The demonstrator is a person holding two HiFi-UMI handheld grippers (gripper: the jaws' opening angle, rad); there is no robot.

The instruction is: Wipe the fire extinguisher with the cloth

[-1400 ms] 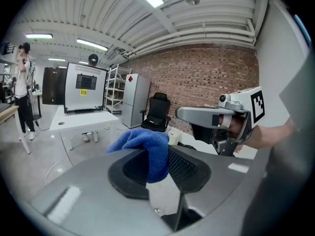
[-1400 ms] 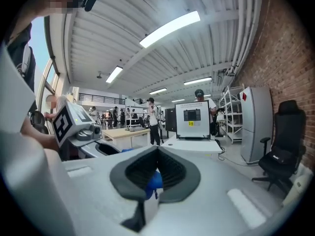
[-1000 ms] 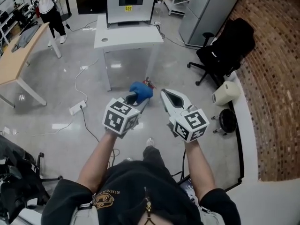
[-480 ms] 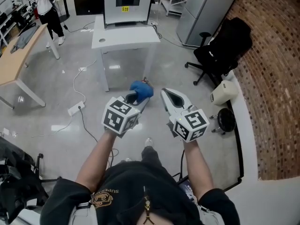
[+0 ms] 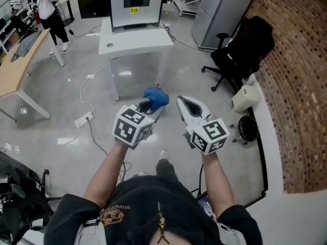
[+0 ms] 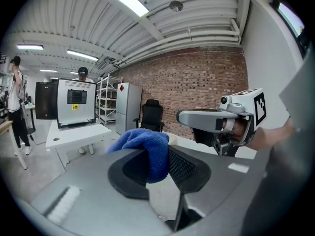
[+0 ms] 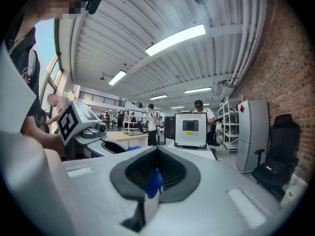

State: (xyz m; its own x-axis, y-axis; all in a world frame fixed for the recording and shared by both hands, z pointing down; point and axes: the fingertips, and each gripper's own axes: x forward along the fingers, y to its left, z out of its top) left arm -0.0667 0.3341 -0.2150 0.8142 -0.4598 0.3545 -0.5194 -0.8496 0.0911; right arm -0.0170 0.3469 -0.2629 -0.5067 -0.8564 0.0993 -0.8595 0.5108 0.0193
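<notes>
A large open-plan lab or workshop is shown. A polished concrete floor (image 5: 66, 111) is crossed by a loose cable (image 5: 84, 88) and a power strip (image 5: 83, 119). A white boxed machine with a dark screen (image 5: 135, 1) is set behind a white table (image 5: 135, 37), and a tall grey metal cabinet (image 5: 222, 11) is placed near a bare brick wall (image 5: 301, 86). A black office chair (image 5: 242, 50) and a wooden desk (image 5: 18, 65) are also seen. Overhead, a ribbed ceiling is fitted with strip lights (image 7: 174, 38) and exposed pipes (image 7: 251, 28). Open metal shelving (image 7: 226, 119) is stood at the back, and several people (image 7: 151, 124) are seen among further benches.
</notes>
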